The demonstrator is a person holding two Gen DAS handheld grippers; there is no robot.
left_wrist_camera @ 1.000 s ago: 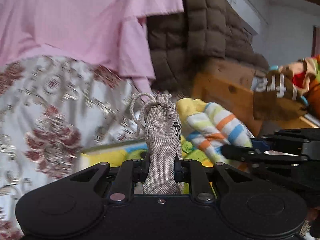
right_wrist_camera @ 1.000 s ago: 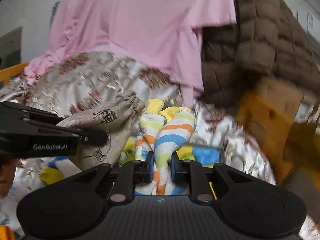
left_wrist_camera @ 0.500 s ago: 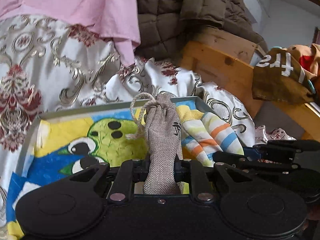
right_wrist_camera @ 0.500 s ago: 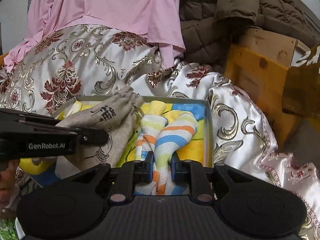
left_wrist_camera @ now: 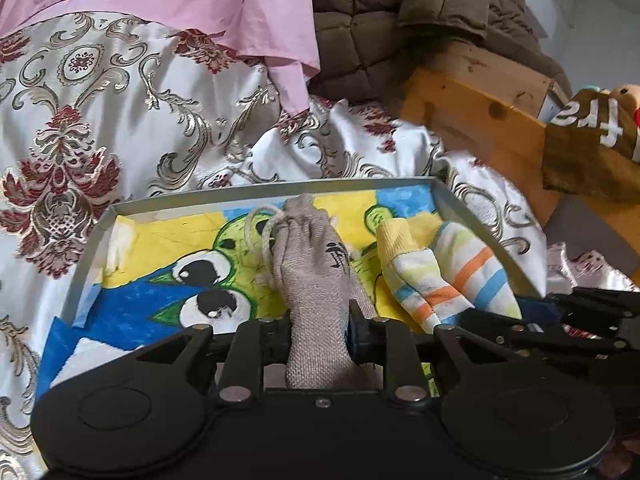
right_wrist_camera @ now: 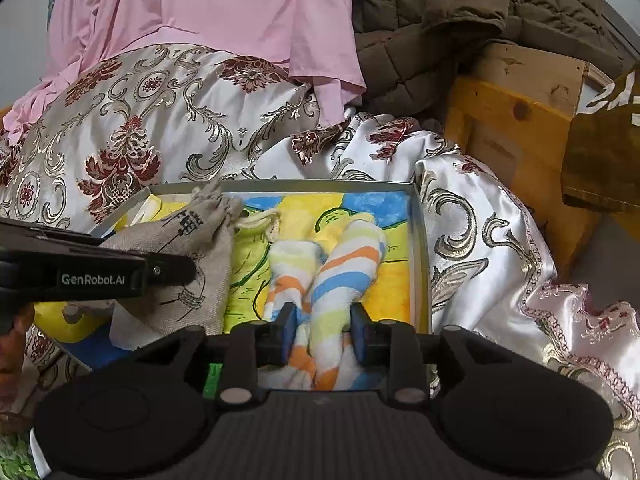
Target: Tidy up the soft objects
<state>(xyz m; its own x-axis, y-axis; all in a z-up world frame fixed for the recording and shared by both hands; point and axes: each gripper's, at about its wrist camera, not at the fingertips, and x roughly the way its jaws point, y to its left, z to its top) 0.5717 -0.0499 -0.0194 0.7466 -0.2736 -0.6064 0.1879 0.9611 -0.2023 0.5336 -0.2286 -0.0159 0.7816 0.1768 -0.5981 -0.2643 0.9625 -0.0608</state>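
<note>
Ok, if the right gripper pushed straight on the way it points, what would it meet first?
Probably the striped towelling sock already between the right gripper jaws, lying in the grey painted tray; past it, the tray floor.

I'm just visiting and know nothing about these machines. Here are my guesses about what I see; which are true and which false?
1. The left tongs have a grey drawstring pouch between them. True.
2. The right tongs have a plain red sock between them. False: it is a pair of striped socks in yellow, orange, blue and white.
3. Pouch and socks are over a shallow tray with a cartoon picture inside. True.
4. The tray sits on a bare wooden floor. False: it rests on a white patterned bedspread.
5. A pink garment lies behind the tray. True.
</note>
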